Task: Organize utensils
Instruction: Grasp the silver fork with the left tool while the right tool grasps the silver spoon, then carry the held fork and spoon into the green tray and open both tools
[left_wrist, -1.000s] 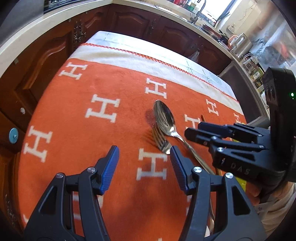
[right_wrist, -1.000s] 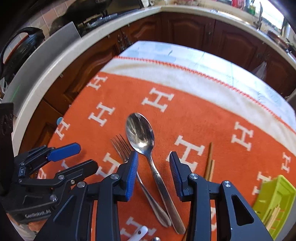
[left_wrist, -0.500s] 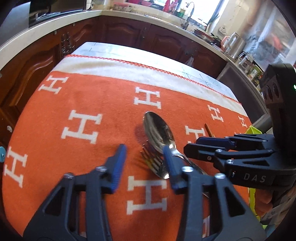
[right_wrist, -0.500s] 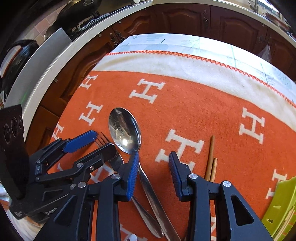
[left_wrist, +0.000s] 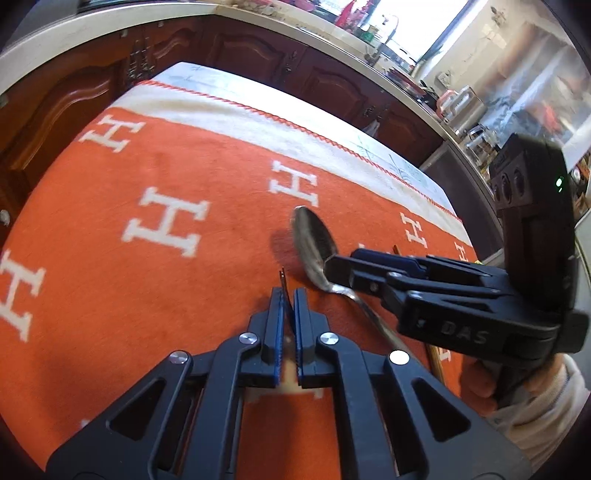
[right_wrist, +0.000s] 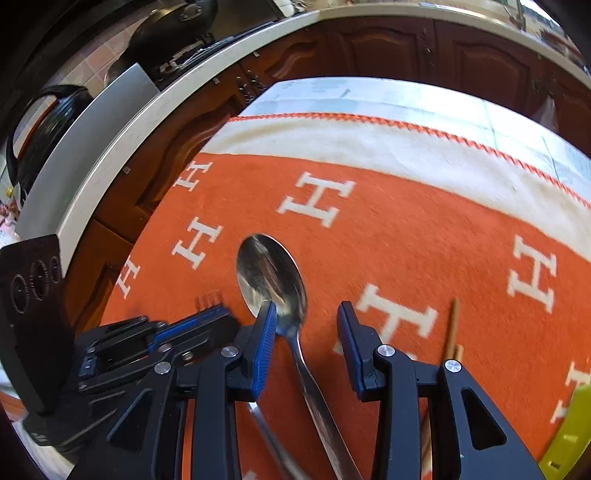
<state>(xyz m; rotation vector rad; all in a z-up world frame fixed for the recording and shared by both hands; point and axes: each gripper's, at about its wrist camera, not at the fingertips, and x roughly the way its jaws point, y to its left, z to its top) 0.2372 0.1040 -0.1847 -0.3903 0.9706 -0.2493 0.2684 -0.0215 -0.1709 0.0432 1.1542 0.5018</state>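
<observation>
A steel spoon (left_wrist: 313, 243) lies on the orange blanket (left_wrist: 155, 280), bowl away from me; it also shows in the right wrist view (right_wrist: 271, 275). My left gripper (left_wrist: 289, 295) is shut on a steel fork (left_wrist: 283, 282), seen edge-on between the pads; its tines (right_wrist: 210, 297) poke out past the left gripper (right_wrist: 207, 317) in the right wrist view. My right gripper (right_wrist: 306, 314) is open and straddles the spoon's neck, just above the blanket. In the left wrist view the right gripper (left_wrist: 340, 264) sits over the spoon's neck.
Wooden chopsticks (right_wrist: 452, 328) lie right of the spoon. A lime-green basket (right_wrist: 570, 435) sits at the lower right. The blanket's white border (right_wrist: 369, 147) and dark wooden cabinets (right_wrist: 388, 48) lie beyond. A kitchen counter (left_wrist: 369, 40) curves around the table.
My left gripper has closed on the fork and turned it on edge. My right gripper has moved forward over the spoon's neck and stays open.
</observation>
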